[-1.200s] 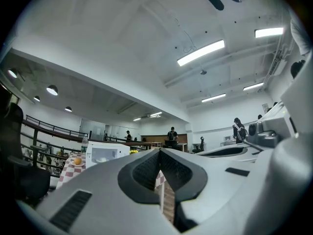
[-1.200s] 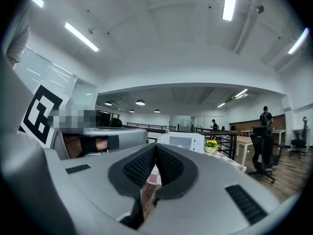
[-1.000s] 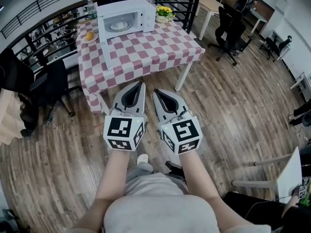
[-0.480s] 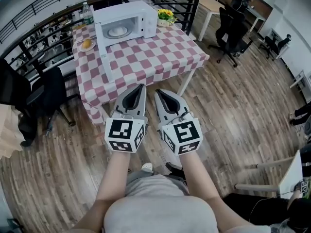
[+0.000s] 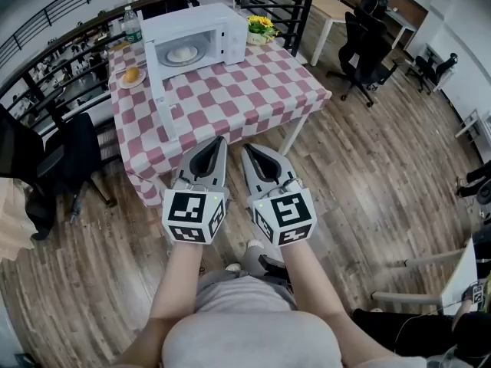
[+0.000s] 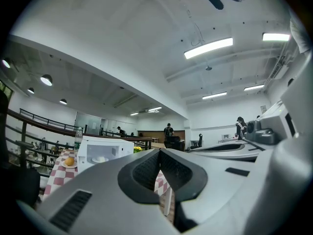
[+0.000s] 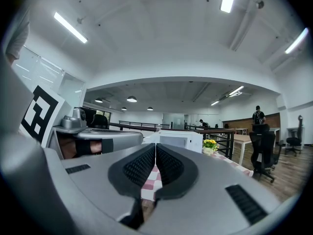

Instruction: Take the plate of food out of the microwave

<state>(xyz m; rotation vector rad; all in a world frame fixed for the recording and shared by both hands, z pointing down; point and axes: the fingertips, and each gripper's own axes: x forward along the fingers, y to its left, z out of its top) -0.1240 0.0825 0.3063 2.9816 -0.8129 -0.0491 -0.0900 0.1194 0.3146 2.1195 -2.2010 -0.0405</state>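
Head view alone shows the wood floor (image 5: 368, 167); the gripper views add ceiling lights. Left gripper (image 5: 221, 141) and right gripper (image 5: 246, 149): jaws together, empty, short of the microwave (image 5: 193, 31). Left of it, a bun plate (image 5: 132, 76). Inside, door open: plate of food (image 5: 182, 54), white, pale mound. Right: yellow flowers (image 5: 261, 24). Red-checked table (image 5: 253, 90); open office, black railing behind.

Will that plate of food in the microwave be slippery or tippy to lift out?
The plate looks stiff and smooth, so it is probably slippery at the rim. The pale food mounded on it may slide if tilted.
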